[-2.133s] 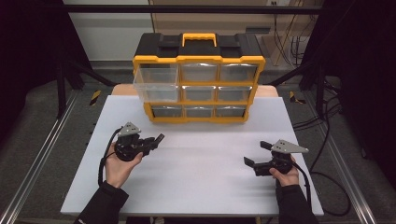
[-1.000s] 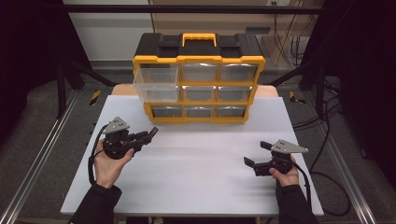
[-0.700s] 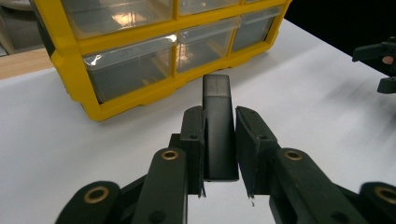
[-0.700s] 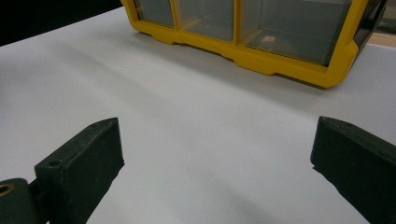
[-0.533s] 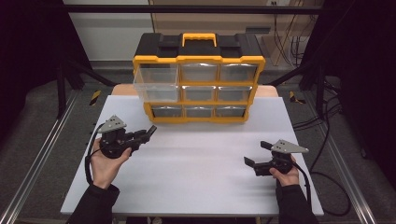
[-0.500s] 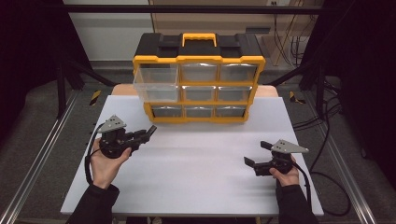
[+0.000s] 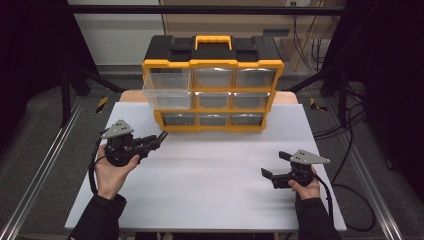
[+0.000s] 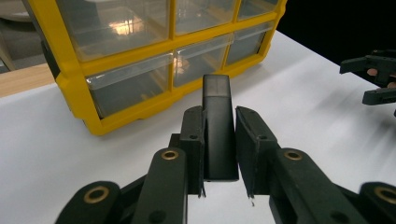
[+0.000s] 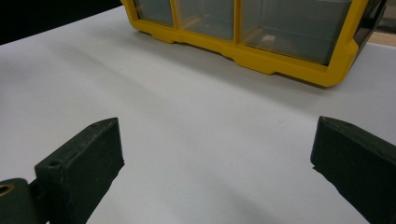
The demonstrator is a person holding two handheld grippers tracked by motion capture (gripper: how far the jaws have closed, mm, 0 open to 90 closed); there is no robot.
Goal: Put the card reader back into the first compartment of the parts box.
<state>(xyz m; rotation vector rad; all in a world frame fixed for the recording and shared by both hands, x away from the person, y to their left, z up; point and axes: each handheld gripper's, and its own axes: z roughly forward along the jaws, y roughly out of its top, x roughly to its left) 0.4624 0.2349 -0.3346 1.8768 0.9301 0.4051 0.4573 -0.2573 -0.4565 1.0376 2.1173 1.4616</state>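
Observation:
A yellow and black drawer organizer (image 7: 212,87) stands at the back of the white table (image 7: 215,170); its upper-left clear drawer (image 7: 167,91) is pulled out. My left gripper (image 7: 159,139) hovers at the left, just in front of the organizer's bottom-left corner, pointing toward it. In the left gripper view its jaws (image 8: 219,114) are shut on a narrow black rectangular block (image 8: 217,135) that sticks out toward the bottom row of drawers (image 8: 130,88). My right gripper (image 7: 274,164) rests at the right with its jaws wide apart and only bare table between them (image 9: 217,140).
Metal rails run along both sides of the table, and cables lie on the floor at the right (image 7: 350,135). A wooden board (image 7: 132,96) lies under the organizer's rear. The right gripper (image 8: 373,79) shows far off in the left gripper view.
The left gripper has drifted a little to the left and toward the organizer, still holding the black block. The right gripper has stayed where it was.

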